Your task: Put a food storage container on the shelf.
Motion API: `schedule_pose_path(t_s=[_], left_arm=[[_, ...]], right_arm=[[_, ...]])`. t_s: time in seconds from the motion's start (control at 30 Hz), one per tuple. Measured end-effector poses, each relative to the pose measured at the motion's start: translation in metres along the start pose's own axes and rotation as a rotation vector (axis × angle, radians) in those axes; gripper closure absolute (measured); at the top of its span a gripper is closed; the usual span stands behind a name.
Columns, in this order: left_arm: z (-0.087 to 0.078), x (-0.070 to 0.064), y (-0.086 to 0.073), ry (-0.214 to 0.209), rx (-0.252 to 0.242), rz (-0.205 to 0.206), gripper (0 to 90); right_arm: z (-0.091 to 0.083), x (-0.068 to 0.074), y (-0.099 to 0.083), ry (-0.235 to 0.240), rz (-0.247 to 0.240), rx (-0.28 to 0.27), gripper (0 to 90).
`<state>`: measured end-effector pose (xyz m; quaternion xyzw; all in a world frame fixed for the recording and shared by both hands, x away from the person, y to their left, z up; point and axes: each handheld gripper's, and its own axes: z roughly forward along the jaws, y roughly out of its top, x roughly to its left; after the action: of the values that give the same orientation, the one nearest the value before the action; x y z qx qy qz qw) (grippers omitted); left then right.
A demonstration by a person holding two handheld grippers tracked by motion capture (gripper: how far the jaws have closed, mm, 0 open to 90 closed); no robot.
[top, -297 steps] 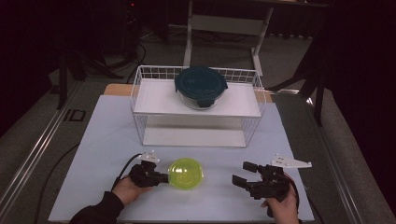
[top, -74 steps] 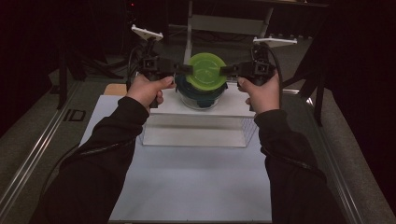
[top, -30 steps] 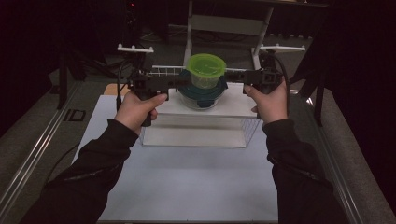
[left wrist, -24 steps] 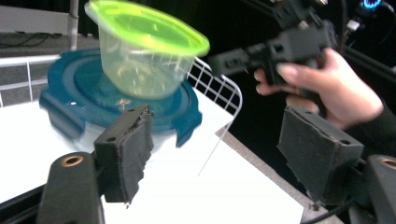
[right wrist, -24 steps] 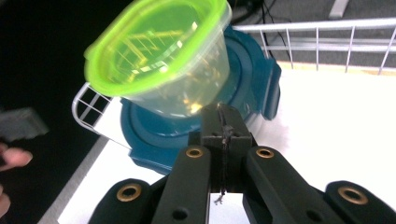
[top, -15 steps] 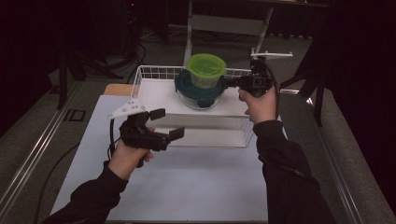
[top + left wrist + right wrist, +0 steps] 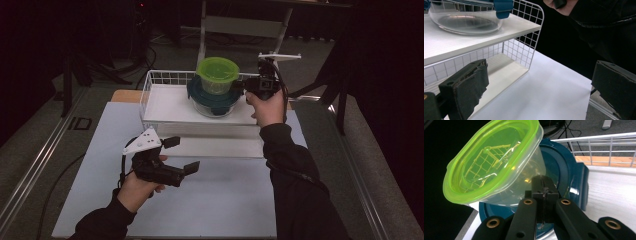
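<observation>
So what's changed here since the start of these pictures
The green-lidded tub went from the white mat up onto the teal-lidded glass bowl on the wire shelf. The left claw has let go and dropped back low over the mat, open. The right claw stays up beside the tub, jaws together. Bowl and shelf are unmoved.

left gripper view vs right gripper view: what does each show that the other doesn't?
Left gripper view alone: the open left gripper, the rack's lower shelf, the white table and the glass bowl's base.

Right gripper view alone: the right gripper, jaws shut, against the green-lidded tub, which sits tilted on the bowl's teal lid.

Shared: the wire rack and its white top shelf.
</observation>
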<state>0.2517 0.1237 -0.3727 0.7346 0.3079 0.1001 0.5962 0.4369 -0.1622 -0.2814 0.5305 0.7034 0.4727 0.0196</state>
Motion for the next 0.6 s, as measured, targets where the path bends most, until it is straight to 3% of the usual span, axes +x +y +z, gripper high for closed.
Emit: schedule_pose_path(t_s=[0.13,0.3,0.33,0.37,0.43,0.6], left_arm=[[0.002,0.001,-0.001,0.007,-0.002,0.000,0.6],[0.002,0.002,-0.001,0.006,-0.013,-0.002,0.6],[0.001,0.002,-0.001,0.010,-0.015,0.004,0.6],[0.000,0.002,-0.001,0.010,-0.019,0.003,0.6],[0.000,0.002,-0.002,0.009,-0.019,0.003,0.6],[-0.001,0.002,-0.002,-0.001,-0.029,0.006,0.6]], right_arm=[[0.000,0.001,-0.001,-0.002,0.003,0.002,89.1],[-0.010,-0.002,-0.006,0.009,-0.007,-0.013,77.0],[-0.019,-0.004,-0.009,0.026,-0.007,-0.037,67.0],[-0.022,-0.003,-0.011,0.023,-0.014,-0.039,65.3],[-0.029,0.000,-0.018,0.016,-0.053,-0.057,55.4],[-0.039,0.012,-0.040,0.049,-0.146,-0.061,40.3]])
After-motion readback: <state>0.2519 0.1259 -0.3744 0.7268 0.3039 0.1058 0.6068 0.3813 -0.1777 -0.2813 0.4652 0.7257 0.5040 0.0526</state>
